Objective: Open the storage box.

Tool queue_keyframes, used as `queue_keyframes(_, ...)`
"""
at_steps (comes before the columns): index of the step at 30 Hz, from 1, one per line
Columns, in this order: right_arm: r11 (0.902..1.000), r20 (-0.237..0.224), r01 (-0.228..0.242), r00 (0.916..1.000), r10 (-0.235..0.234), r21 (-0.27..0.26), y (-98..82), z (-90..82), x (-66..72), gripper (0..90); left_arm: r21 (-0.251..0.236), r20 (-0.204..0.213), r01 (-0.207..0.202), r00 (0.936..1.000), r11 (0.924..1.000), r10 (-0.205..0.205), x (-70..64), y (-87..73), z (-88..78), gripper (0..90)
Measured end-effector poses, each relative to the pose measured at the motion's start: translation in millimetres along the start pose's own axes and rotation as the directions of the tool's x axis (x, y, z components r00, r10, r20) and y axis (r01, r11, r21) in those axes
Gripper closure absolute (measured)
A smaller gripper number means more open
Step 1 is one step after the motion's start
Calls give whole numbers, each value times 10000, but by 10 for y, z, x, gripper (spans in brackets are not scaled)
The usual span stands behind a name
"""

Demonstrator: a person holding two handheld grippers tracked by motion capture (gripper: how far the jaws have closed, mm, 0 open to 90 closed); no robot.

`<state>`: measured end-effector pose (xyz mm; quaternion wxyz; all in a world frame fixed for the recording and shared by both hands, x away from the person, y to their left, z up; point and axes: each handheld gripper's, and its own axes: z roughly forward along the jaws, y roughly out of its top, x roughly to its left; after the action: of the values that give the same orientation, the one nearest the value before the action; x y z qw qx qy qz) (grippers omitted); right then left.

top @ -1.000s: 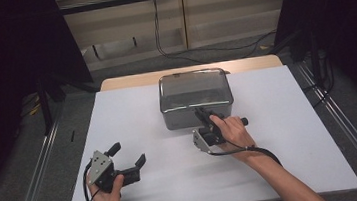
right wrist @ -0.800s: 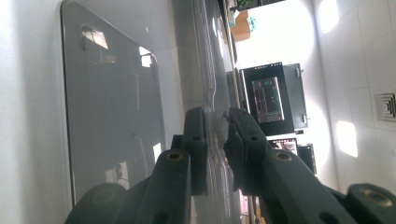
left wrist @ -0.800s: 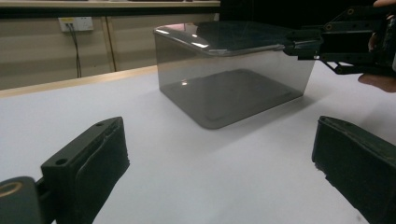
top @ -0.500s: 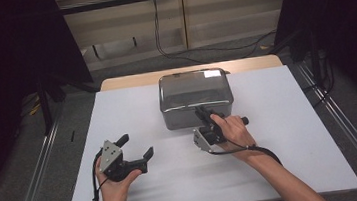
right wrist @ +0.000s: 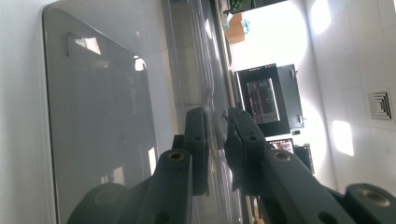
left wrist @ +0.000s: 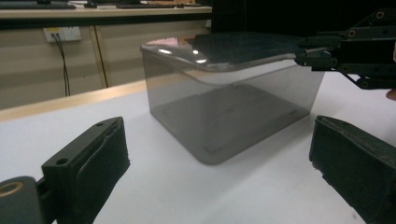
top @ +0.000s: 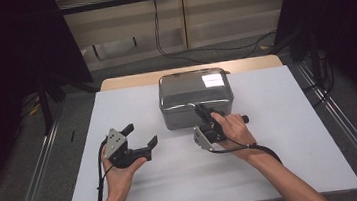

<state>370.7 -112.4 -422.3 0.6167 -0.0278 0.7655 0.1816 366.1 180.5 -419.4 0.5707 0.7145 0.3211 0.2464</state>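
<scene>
**Left tongs closing in on box, right clamped on rim**

My left gripper (top: 139, 140) has slid right and forward since a second ago; right one hasn't budged. Box (top: 195, 96) sits at the far middle of the white table (top: 290, 134), a shiny steel container. My right gripper (top: 201, 112) is pinched tight on its near rim. Left jaws wide apart, holding nothing, aimed at the box, well short of it.

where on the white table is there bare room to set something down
Bare: the strip left of the metal container out to the white table edge, the wide patch to its right, and the near right corner. Crowded: the container's near rim, clamped by the right hand-held gripper, and around the left hand-held gripper.
</scene>
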Motion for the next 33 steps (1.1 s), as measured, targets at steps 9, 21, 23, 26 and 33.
queue_keyframes(9,9999,99,-142,9998,142,-46,2,-5,-41,793,-32,164,65,9998,10000,-65,36,87,274,57)
queue_keyframes(21,9997,202,-197,9996,200,-137,4,-4,-84,796,-142,82,-179,9998,9997,181,79,186,527,71)
queue_keyframes(23,9997,210,-216,9995,219,-139,7,-5,-91,797,-133,43,-173,9998,9998,174,85,191,573,71)
queue_keyframes(26,9997,219,-197,9996,200,-121,10,-3,-90,798,-93,-59,-229,9997,9997,229,104,189,628,71)
queue_keyframes(33,9995,322,-247,9992,253,-178,13,-5,-132,802,-148,-42,-188,9998,9997,188,127,244,718,79)
